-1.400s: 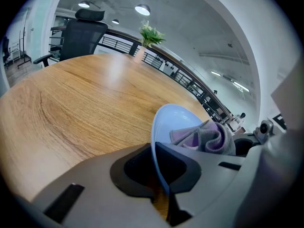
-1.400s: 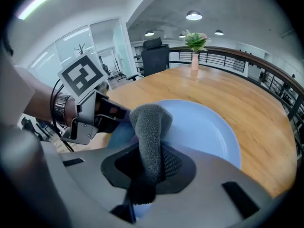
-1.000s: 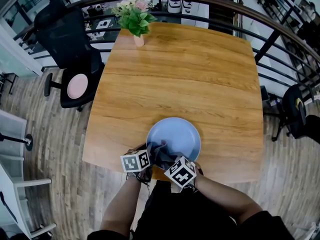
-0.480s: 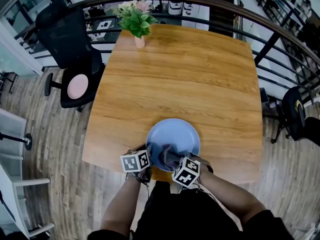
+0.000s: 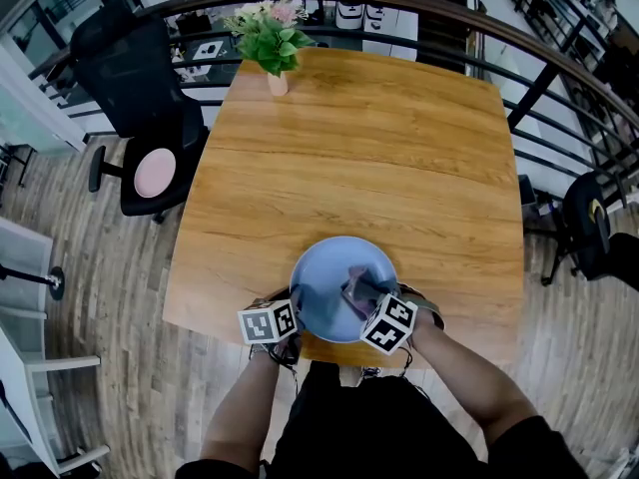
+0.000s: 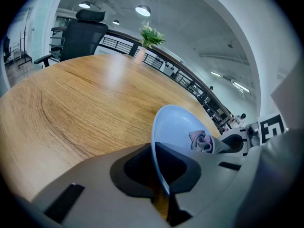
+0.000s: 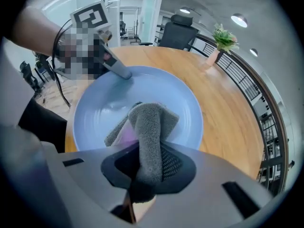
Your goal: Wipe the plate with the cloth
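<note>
A light blue plate (image 5: pixel 329 267) sits near the front edge of the wooden table (image 5: pixel 359 148). My left gripper (image 5: pixel 293 315) is shut on the plate's near-left rim; in the left gripper view the rim (image 6: pixel 158 175) runs between the jaws. My right gripper (image 5: pixel 367 299) is shut on a grey cloth (image 5: pixel 357 287) and points steeply down over the right half of the plate. In the right gripper view the cloth (image 7: pixel 149 127) hangs from the jaws onto the plate (image 7: pixel 156 87), with the left gripper (image 7: pixel 119 71) at the far rim.
A potted plant (image 5: pixel 272 38) stands at the table's far left corner. A black office chair (image 5: pixel 140 88) is left of the table. A dark railing (image 5: pixel 539 78) curves round the far and right sides. The plate lies close to the table's near edge.
My right gripper has swept the cloth from the plate's near-left part across to its right side and rolled as it went. The left gripper and the plate have stayed put.
</note>
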